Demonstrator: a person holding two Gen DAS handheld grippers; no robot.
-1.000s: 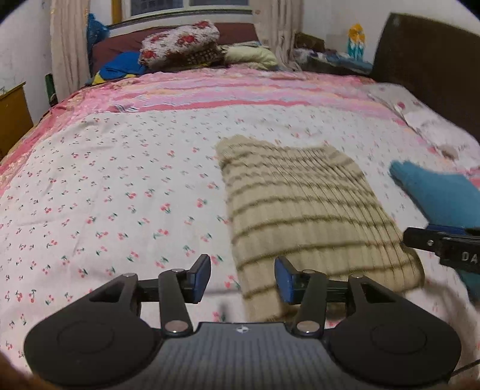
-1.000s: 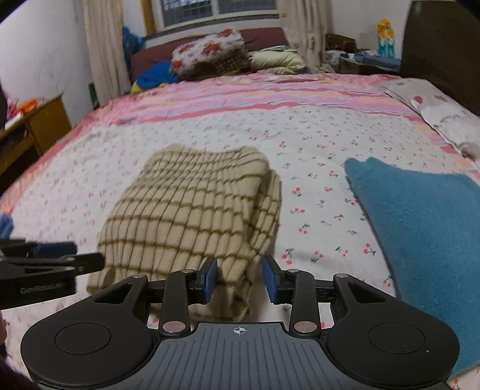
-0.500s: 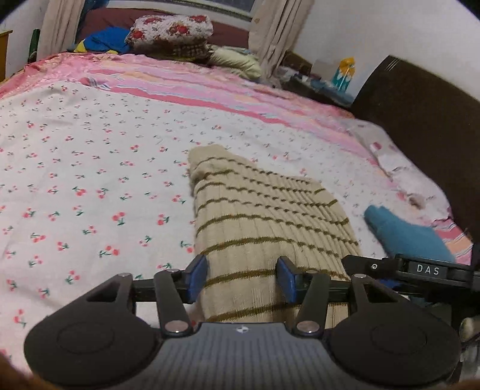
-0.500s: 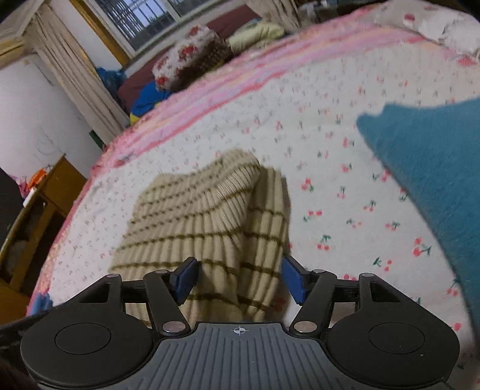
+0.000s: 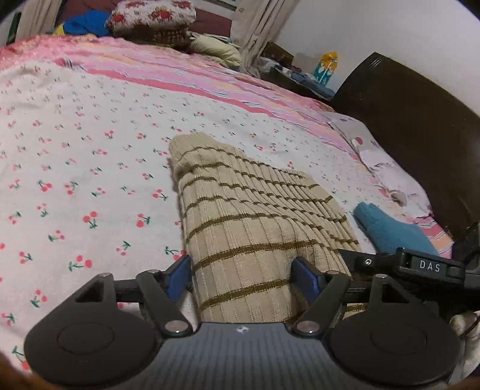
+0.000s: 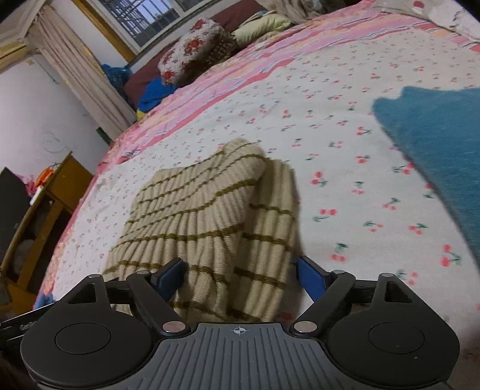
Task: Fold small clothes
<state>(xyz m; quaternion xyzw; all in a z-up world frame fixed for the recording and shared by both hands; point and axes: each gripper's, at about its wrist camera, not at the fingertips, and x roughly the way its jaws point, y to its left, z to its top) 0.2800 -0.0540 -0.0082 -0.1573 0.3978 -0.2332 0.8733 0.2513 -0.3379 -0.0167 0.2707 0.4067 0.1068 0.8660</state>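
A beige ribbed knit garment with olive stripes (image 5: 252,216) lies folded on the cherry-print bedsheet (image 5: 90,180). My left gripper (image 5: 243,277) is open, its blue pads on either side of the garment's near left end. My right gripper (image 6: 243,276) is open around the garment's near right end (image 6: 216,216), where a folded layer shows along the right edge. The right gripper's black body shows in the left wrist view (image 5: 420,265), close beside the left one.
A teal folded cloth (image 6: 432,144) lies on the bed right of the garment; it also shows in the left wrist view (image 5: 390,231). Pillows (image 5: 150,18) lie at the far end. A dark headboard (image 5: 420,126) stands at right. A wooden cabinet (image 6: 39,222) stands left of the bed.
Both grippers moved forward onto the garment's near edge and opened wider. The garment now lies between each pair of fingers. The garment has not been lifted.
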